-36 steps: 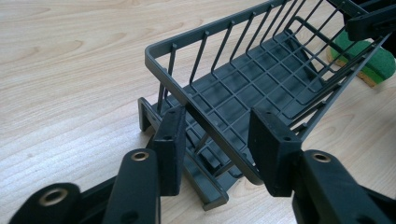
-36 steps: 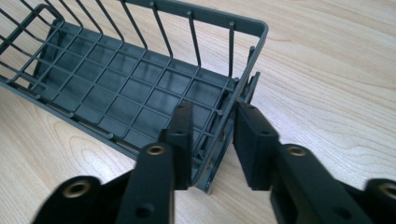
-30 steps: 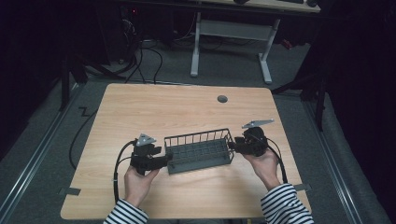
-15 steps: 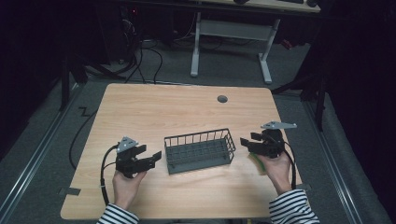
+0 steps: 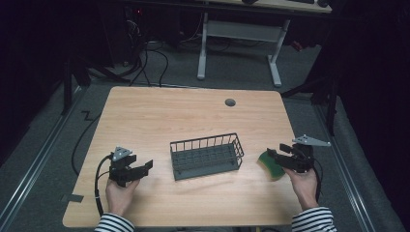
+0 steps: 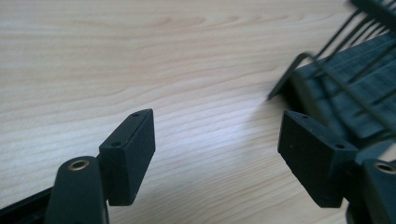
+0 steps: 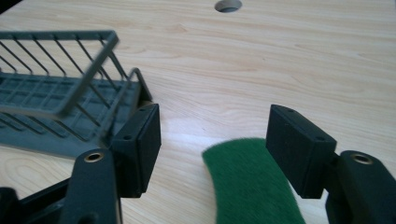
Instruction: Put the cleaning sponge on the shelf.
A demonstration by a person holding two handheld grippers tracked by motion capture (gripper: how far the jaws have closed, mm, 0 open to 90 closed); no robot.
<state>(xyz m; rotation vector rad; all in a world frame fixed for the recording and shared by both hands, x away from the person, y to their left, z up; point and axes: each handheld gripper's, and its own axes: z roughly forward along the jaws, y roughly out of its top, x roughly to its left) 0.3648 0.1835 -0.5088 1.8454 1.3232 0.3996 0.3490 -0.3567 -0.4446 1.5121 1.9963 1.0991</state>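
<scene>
looks like a lab or recording room, dim with dark surroundings, light wooden table (image 5: 159, 111) with a cable hole (image 5: 230, 102), grey carpet floor (image 5: 43, 145), loose cables (image 5: 159, 58), white desk frame (image 5: 237, 34) behind

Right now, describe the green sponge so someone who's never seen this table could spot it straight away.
Start at the wooden table and find the dark wire basket near its middle. Go past the basket's right end toward the table's right edge, where the right gripper hovers with open jaws. The sponge lies flat there, the one bright green, fuzzy-topped thing among black and grey objects.
</scene>
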